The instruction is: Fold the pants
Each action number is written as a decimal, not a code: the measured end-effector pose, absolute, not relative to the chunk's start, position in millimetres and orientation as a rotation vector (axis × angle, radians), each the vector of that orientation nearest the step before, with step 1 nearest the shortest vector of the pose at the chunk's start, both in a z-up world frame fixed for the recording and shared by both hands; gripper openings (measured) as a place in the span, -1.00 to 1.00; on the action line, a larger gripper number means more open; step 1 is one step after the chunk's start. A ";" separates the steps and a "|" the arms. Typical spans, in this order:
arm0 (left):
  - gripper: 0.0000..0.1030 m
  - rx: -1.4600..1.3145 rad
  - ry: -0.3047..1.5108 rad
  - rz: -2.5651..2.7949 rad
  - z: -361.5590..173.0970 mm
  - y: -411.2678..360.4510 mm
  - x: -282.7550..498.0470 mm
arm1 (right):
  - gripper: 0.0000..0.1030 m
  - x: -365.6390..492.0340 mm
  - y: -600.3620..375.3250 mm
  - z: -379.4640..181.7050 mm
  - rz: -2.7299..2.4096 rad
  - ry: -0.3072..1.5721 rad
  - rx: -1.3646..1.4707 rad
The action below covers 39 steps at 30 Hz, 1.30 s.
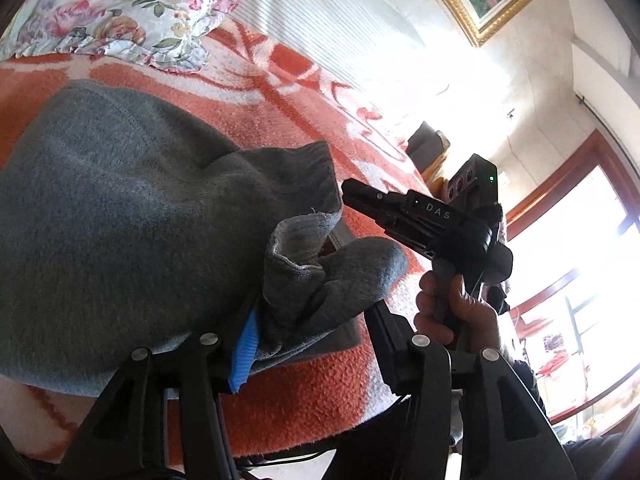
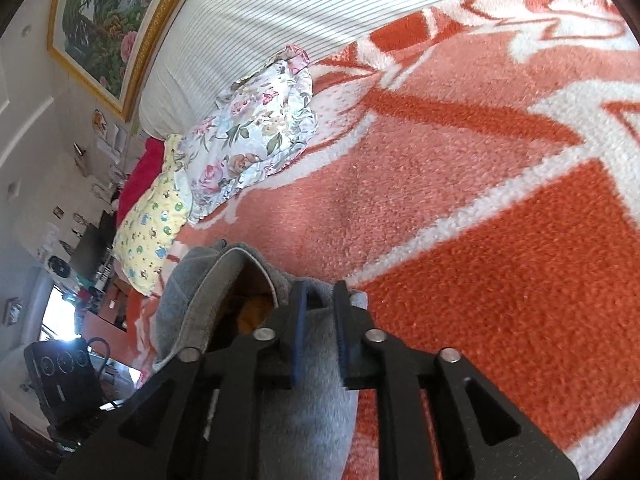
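Note:
The grey fleece pants (image 1: pixel 120 216) lie bunched on the orange and white blanket (image 1: pixel 304 380). My left gripper (image 1: pixel 304 320) has grey cloth bunched between its fingers; one blue pad (image 1: pixel 244 356) shows under the fabric. In the left wrist view the right gripper (image 1: pixel 360 196) is held by a hand, its tips at the pants' ribbed edge. In the right wrist view my right gripper (image 2: pixel 320 300) is closed on a fold of the grey pants (image 2: pixel 308 400), with an open cuff (image 2: pixel 224 280) to its left.
A floral pillow (image 2: pixel 256 132) and a yellow patterned pillow (image 2: pixel 148 232) lie at the head of the bed by the striped headboard (image 2: pixel 280 20). A gold-framed painting (image 2: pixel 104 12) hangs on the wall. Bright windows (image 1: pixel 580 260) stand beyond the bed's edge.

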State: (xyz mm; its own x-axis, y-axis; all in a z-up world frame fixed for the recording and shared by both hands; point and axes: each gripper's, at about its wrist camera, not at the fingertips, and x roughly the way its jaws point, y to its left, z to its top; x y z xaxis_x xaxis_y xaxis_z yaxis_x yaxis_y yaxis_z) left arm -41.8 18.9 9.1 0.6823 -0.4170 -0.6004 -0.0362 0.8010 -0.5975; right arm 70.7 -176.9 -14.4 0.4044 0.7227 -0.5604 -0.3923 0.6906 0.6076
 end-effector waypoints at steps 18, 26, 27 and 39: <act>0.57 -0.539 0.781 -0.227 15.6 7.6 -49.6 | -0.06 37.8 -157.7 24.0 0.815 0.859 0.383; 0.55 -0.402 0.854 -0.229 -6.8 -24.3 -40.0 | -0.06 36.9 -132.4 12.9 0.861 0.896 0.400; 0.52 -0.400 0.864 -0.226 -11.5 -24.7 -37.4 | -0.06 39.1 -129.4 8.6 0.855 0.903 0.396; -0.54 -0.549 0.827 -0.376 4.9 -16.6 -18.9 | -0.87 54.5 -153.8 20.5 0.788 0.790 0.475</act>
State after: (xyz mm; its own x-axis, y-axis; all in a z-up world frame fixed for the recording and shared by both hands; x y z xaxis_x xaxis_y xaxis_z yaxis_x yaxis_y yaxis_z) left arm -18.9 -16.6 4.9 0.6249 -0.5155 -0.5864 0.1023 0.7986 -0.5930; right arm 54.5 -153.8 20.5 0.4499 0.7746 -0.4445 -0.4430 0.6257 0.6421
